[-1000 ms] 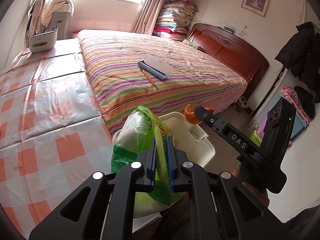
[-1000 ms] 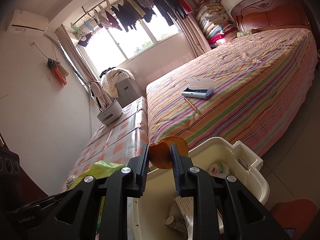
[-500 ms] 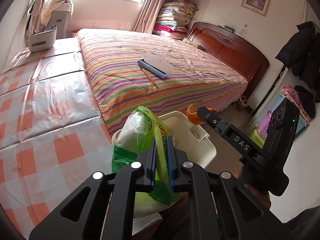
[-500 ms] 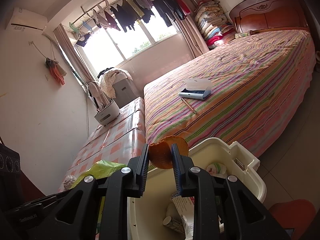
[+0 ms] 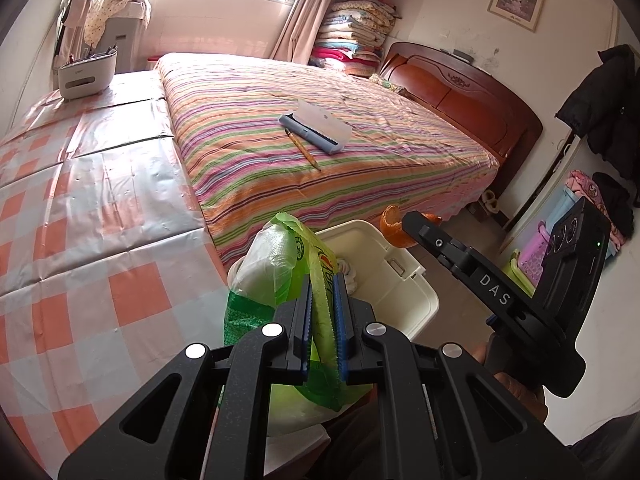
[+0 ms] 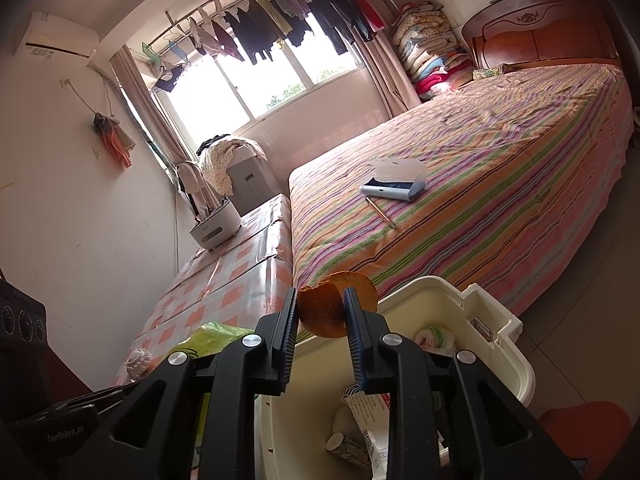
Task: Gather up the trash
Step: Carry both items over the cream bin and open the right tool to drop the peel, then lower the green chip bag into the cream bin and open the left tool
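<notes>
- Orange peel [image 6: 334, 312] sits pinched between the right tongs [image 6: 320, 312], which are closed on it above the near rim of the cream bin [image 6: 516, 360].
- Left tongs [image 5: 322, 308] are clamped shut on a green plastic bag [image 5: 280, 264], at the bin's left.
- Paper scraps [image 6: 360, 412] lie inside the bin.
- Striped bed [image 5: 360, 136] lies beyond, the checked counter [image 5: 80, 200] to its left.

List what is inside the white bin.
In the bin: a crumpled wrapper, a small cup and a printed carton. The right gripper, with its orange peel, covers the rest.
</notes>
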Action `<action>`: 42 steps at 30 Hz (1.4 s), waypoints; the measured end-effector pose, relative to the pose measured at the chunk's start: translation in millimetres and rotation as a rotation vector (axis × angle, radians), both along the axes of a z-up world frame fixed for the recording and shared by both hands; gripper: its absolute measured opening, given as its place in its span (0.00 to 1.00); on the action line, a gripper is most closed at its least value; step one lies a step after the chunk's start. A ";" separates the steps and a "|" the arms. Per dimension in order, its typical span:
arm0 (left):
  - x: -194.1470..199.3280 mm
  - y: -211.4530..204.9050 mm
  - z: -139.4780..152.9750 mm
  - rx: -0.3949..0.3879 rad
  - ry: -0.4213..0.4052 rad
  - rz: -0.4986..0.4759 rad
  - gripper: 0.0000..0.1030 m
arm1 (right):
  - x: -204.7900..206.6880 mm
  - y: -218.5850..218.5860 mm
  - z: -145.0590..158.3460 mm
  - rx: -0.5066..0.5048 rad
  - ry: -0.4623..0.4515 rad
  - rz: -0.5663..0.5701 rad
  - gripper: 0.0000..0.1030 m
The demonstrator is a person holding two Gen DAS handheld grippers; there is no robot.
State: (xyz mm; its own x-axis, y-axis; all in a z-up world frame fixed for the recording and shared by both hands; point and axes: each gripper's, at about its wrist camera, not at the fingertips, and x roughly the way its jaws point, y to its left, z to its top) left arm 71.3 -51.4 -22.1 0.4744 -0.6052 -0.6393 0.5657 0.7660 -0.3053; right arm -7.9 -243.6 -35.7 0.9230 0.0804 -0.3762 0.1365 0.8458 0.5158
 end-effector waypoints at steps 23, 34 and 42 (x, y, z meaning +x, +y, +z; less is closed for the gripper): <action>2.8 -13.1 -3.5 0.022 0.013 -0.025 0.09 | -6.4 -6.4 -0.1 0.014 -0.008 -0.038 0.41; 12.5 -42.6 -14.9 0.058 0.032 -0.076 0.09 | -29.4 -36.0 -1.8 0.145 -0.119 -0.147 0.41; 15.4 -73.0 -25.7 0.122 0.021 -0.110 0.09 | -32.1 -41.6 -1.8 0.167 -0.137 -0.161 0.42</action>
State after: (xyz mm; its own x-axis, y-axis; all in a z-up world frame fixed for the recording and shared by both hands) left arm 86.7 -124.4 -47.8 0.3954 -0.5701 -0.7201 0.6425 0.7320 -0.2267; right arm -40.0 -285.2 -37.5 0.9703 -0.0207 -0.2408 0.1814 0.7206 0.6692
